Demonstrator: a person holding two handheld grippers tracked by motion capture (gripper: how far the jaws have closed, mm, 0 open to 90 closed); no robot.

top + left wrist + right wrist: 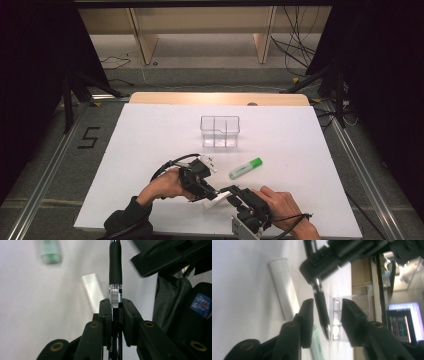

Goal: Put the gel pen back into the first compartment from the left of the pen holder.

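Observation:
My left gripper (210,190) (115,306) is shut on a black pen (115,270) with a clear barcoded band, and the pen sticks out past its jaws. In the right gripper view the pen's (320,305) pointed metal tip hangs between the jaws of my right gripper (327,302), which stand apart on either side and do not press on it. Both grippers meet near the table's front edge, the right one (232,194) just right of the left. A white cylindrical cap (216,201) (93,290) (283,285) lies on the table beneath them.
A green highlighter (245,168) (50,251) lies on the white table (150,140), just beyond the grippers. A clear two-compartment container (220,131) (359,302) stands upright in the middle of the table. Shelving and cables are on the floor beyond the far edge.

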